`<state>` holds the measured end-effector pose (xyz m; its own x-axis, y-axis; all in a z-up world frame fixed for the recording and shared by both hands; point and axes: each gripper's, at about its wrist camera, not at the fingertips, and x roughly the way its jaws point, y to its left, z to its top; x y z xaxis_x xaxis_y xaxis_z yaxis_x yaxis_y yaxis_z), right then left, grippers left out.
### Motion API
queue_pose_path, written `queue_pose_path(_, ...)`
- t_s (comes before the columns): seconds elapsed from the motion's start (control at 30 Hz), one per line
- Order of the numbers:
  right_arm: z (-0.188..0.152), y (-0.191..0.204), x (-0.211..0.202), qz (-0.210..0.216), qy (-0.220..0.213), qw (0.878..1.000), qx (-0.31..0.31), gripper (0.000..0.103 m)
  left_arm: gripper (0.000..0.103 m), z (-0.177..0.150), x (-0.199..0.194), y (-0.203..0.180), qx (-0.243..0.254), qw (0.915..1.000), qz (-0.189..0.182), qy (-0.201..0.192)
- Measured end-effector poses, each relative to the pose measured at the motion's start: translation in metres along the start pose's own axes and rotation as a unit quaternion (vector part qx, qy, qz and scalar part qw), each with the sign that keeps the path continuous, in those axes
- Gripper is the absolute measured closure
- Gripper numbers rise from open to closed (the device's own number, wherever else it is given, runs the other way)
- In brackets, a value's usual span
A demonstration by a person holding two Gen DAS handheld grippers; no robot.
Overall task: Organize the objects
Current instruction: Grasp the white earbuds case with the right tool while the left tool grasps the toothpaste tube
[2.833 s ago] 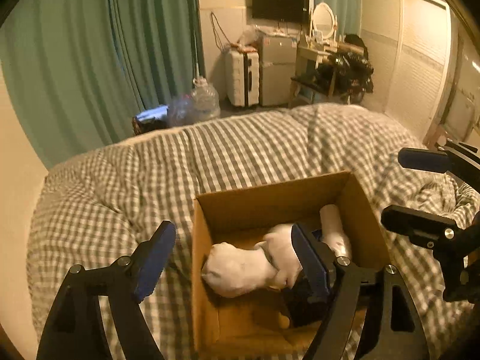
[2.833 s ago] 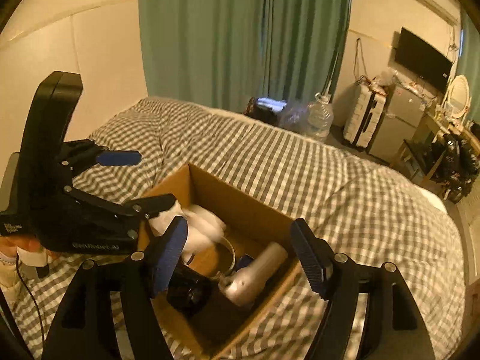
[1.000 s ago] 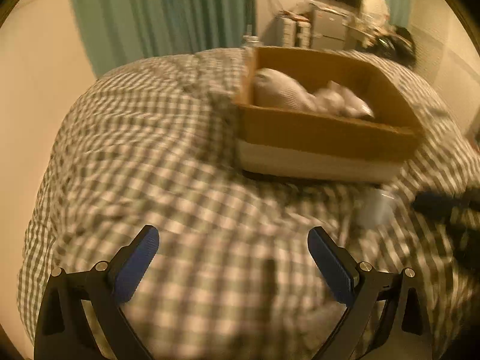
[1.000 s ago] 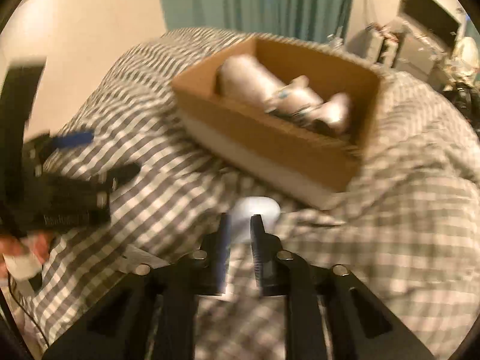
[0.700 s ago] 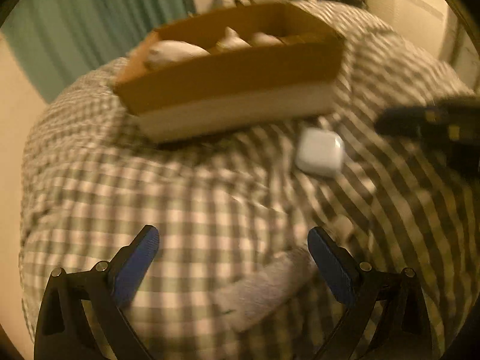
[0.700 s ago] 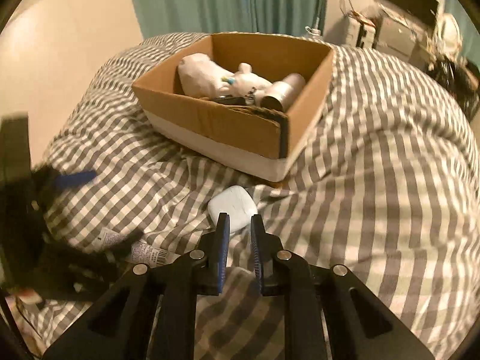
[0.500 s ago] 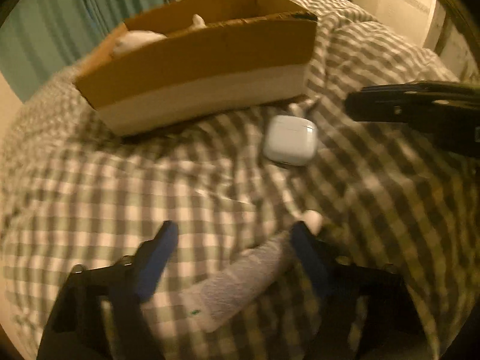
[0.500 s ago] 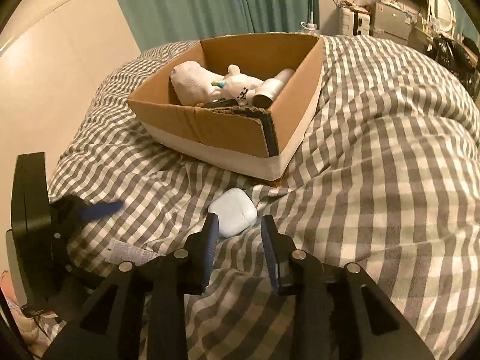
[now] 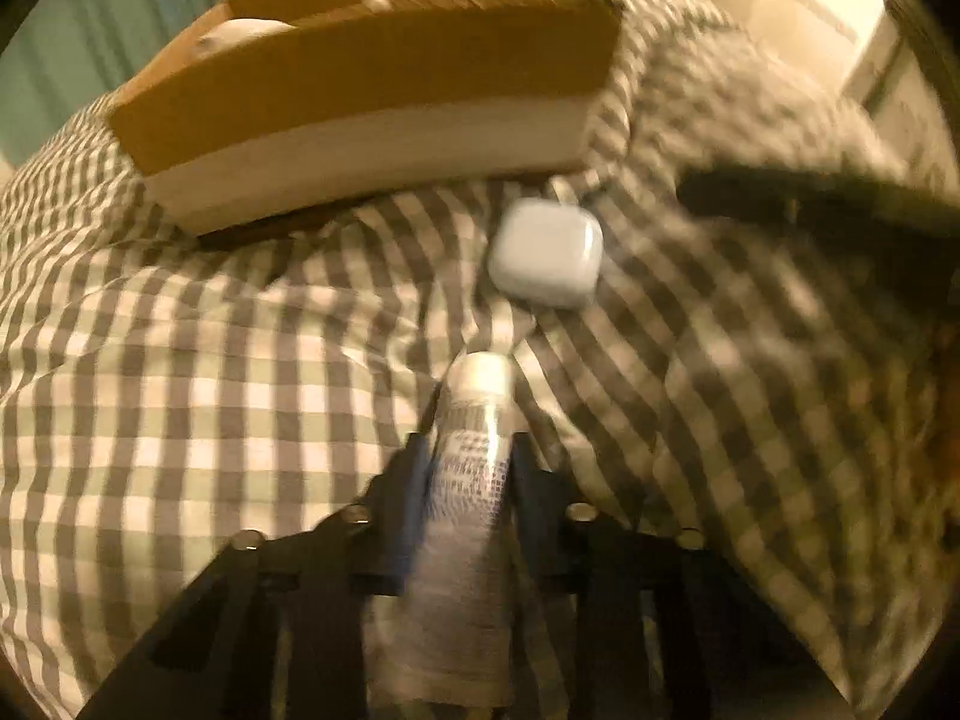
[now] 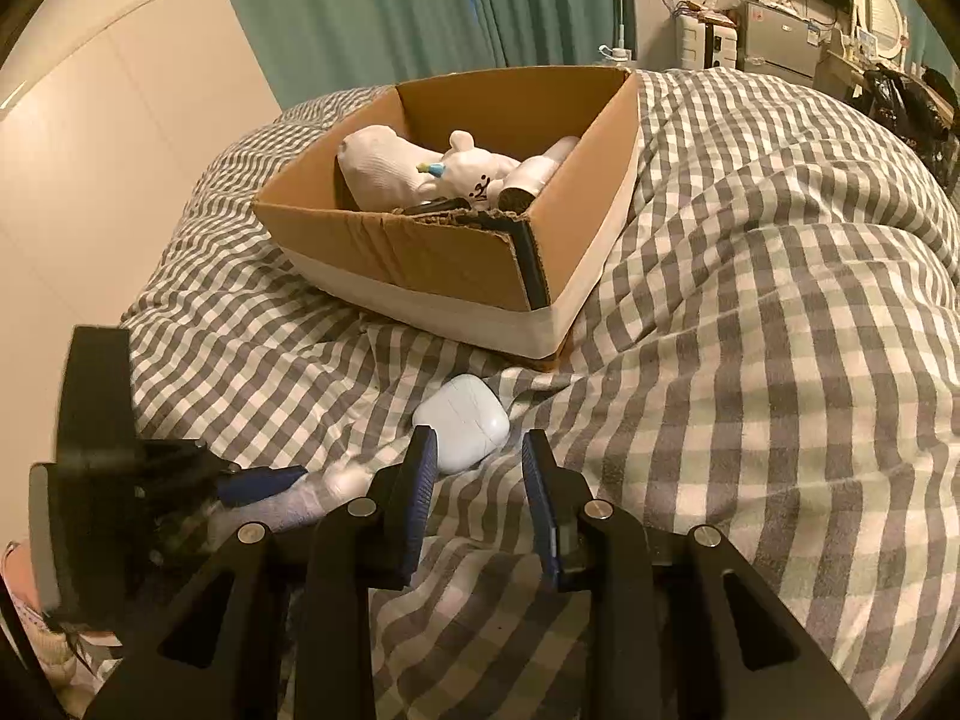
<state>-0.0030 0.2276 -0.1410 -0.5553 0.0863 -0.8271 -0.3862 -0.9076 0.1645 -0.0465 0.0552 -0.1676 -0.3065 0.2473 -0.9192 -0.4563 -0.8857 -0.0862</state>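
A grey tube (image 9: 474, 420) with a white cap lies on the checked duvet, and my left gripper (image 9: 471, 444) is shut on its body. The right wrist view shows the same left gripper (image 10: 270, 495) low on the left with the tube (image 10: 336, 486) sticking out of it. A white earbud case (image 10: 462, 417) rests just beyond my right gripper (image 10: 478, 441), whose jaws stand a little apart without pressing on it. In the left wrist view the case (image 9: 546, 252) lies past the tube's cap. Behind it sits the cardboard box (image 10: 450, 264) holding a white plush toy (image 10: 390, 171).
The checked duvet (image 10: 750, 360) bulges in folds to the right of the box. A silver cylinder (image 10: 540, 174) and a dark item lie in the box too. Green curtains (image 10: 390, 6) hang behind, with furniture (image 10: 780, 42) at the far right.
My left gripper came down over the tube and closed on it. My right gripper's jaws parted slightly and settled close behind the white case.
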Motion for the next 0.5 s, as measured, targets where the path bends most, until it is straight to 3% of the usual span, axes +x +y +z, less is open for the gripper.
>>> queue_pose_path(0.1,0.003,0.001,0.005,-0.002,0.007,1.0,-0.001,0.07,0.078,0.013,-0.021,0.018,-0.023,0.999,0.01,-0.037)
queue_pose_path(0.17,0.006,0.006,0.009,-0.005,0.012,1.0,-0.009,0.051,0.078,0.026,-0.033,0.03,-0.03,0.9975,0.028,-0.058)
queue_pose_path(0.23,0.01,0.013,0.015,-0.013,0.016,1.0,-0.023,0.043,0.078,0.033,-0.037,0.035,-0.041,0.9963,0.033,-0.068)
queue_pose_path(0.33,0.017,0.023,0.031,-0.02,0.033,0.998,-0.041,0.042,0.078,0.045,-0.034,0.045,-0.046,0.9946,0.047,-0.08)
queue_pose_path(0.43,0.022,0.029,0.053,-0.029,0.061,0.996,-0.054,0.042,0.078,0.043,-0.03,0.057,-0.026,0.991,0.089,-0.097)
queue_pose_path(0.5,0.024,0.033,0.068,-0.035,0.081,0.994,-0.061,0.042,0.078,0.04,-0.029,0.067,-0.038,0.9919,0.076,-0.094)
